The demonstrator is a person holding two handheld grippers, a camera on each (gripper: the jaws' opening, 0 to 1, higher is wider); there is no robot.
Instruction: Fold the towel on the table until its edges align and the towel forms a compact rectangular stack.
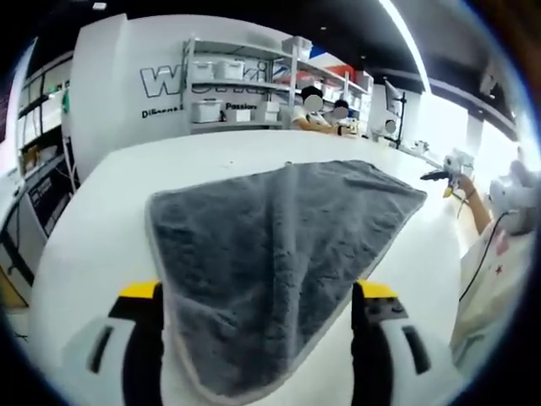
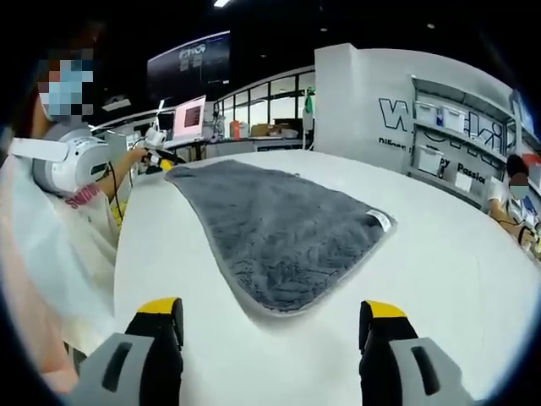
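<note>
The grey towel (image 1: 279, 262) lies spread on the white counter (image 1: 93, 220). In the left gripper view its near corner drapes down between the jaws of the left claw (image 1: 258, 317), which stand wide apart, released. In the right gripper view the towel sits just ahead of the right claw (image 2: 275, 326), also released and not touching it. The towel is unfolded, plush, grey-edged, with a small white tag (image 2: 382, 220). Behind, shelves (image 1: 245, 85) carry white bins (image 1: 215, 69).

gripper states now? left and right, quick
Left gripper: open, jaws wide apart, grey towel corner lying between them, not clamped.
Right gripper: open, empty, just short of the towel's near corner on the white table.
</note>
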